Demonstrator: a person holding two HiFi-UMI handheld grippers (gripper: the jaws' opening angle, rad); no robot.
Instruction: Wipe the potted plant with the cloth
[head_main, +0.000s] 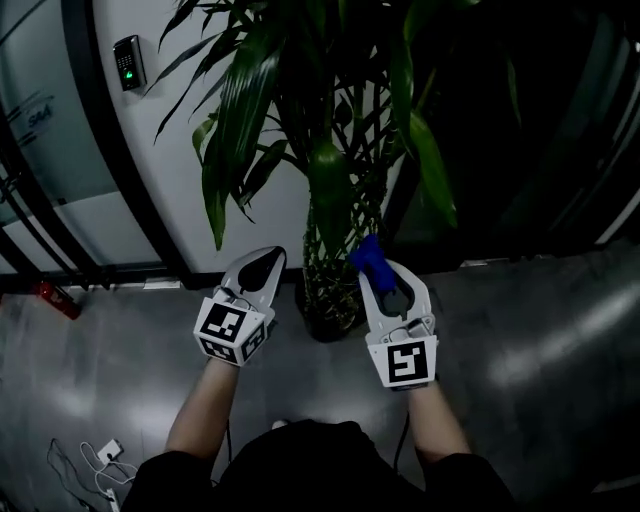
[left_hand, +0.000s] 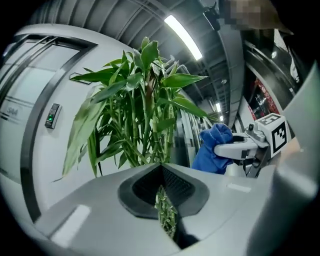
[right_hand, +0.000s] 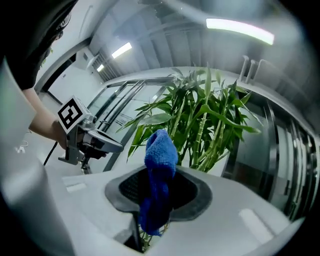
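The potted plant (head_main: 330, 180) is a tall bamboo-like one with long green leaves, standing in a dark pot (head_main: 330, 318) on the grey floor by the wall. Both grippers are held just in front of it. My right gripper (head_main: 378, 268) is shut on a blue cloth (head_main: 368, 258), which bunches up above the jaws and hangs below them (right_hand: 159, 170). My left gripper (head_main: 268, 256) is shut with nothing in it, left of the pot. In the left gripper view the plant (left_hand: 140, 100) fills the middle, with the cloth (left_hand: 212, 150) at the right.
A card reader (head_main: 129, 62) is mounted on the white wall behind the plant. Dark glass panels stand to the right. A red object (head_main: 55, 300) lies at the wall's foot on the left. White cables (head_main: 100, 455) lie on the floor near my left arm.
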